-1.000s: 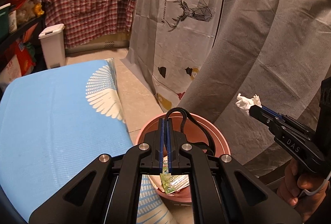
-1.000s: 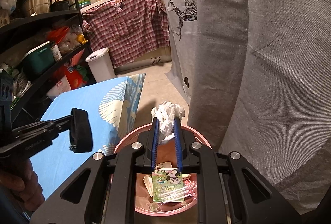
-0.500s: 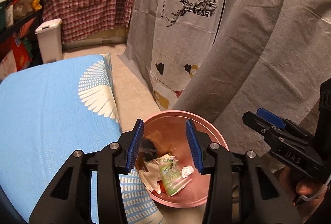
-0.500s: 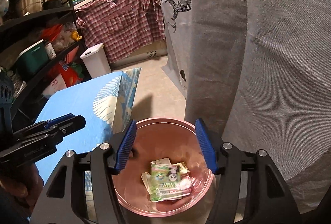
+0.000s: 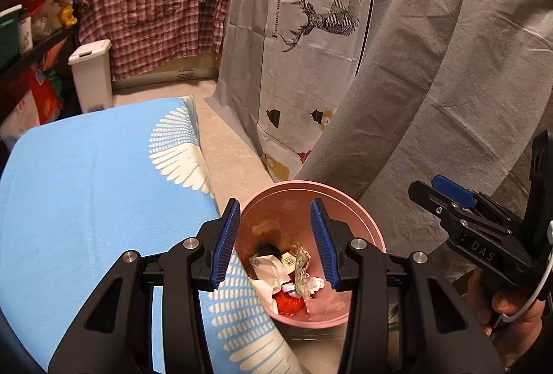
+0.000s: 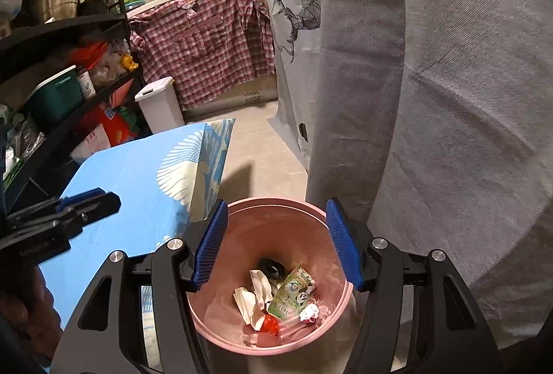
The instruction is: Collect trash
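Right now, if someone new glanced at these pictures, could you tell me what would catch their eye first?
Probably the pink bin on the floor below both grippers, with crumpled paper and a green panda wrapper in its bottom. The left gripper and right gripper hang open and empty above it. Beside the bin lies a bright blue cloth-covered table.
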`<action>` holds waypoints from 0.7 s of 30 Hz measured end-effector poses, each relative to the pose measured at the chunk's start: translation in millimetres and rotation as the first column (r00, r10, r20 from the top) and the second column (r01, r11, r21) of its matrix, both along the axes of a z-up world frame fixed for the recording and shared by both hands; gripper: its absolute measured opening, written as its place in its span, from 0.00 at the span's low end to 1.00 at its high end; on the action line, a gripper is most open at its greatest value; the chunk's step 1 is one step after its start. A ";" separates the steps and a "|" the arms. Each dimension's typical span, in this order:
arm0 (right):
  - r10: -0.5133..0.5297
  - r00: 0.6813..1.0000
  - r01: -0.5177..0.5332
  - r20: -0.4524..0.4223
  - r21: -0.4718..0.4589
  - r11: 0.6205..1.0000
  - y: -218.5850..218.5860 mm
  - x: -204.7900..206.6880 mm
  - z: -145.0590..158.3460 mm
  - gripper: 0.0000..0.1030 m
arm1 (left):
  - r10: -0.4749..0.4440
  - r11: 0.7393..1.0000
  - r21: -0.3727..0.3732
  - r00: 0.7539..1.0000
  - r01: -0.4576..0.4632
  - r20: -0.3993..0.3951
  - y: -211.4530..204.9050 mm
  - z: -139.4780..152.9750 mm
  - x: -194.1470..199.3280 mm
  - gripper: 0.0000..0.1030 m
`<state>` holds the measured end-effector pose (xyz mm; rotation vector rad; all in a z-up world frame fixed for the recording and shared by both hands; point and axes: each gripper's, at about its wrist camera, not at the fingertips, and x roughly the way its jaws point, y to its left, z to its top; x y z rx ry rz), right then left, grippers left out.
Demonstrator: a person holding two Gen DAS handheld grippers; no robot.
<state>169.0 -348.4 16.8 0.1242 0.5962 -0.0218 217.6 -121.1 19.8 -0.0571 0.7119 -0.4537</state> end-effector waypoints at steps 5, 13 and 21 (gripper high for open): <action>-0.010 0.998 0.010 0.058 0.003 1.000 3.6 -29.6 12.2 0.63 | 0.034 0.999 0.001 0.999 -0.034 0.031 15.3 11.3 -20.0 0.42; -0.053 0.989 0.057 0.140 -0.022 0.998 12.5 -79.5 32.5 0.79 | 0.118 0.993 0.021 0.989 -0.120 0.090 29.2 27.5 -73.0 0.55; -0.029 0.985 0.047 0.172 -0.099 0.994 40.2 -122.6 44.3 0.83 | 0.231 0.971 0.028 0.964 -0.236 0.133 48.2 37.8 -126.8 0.68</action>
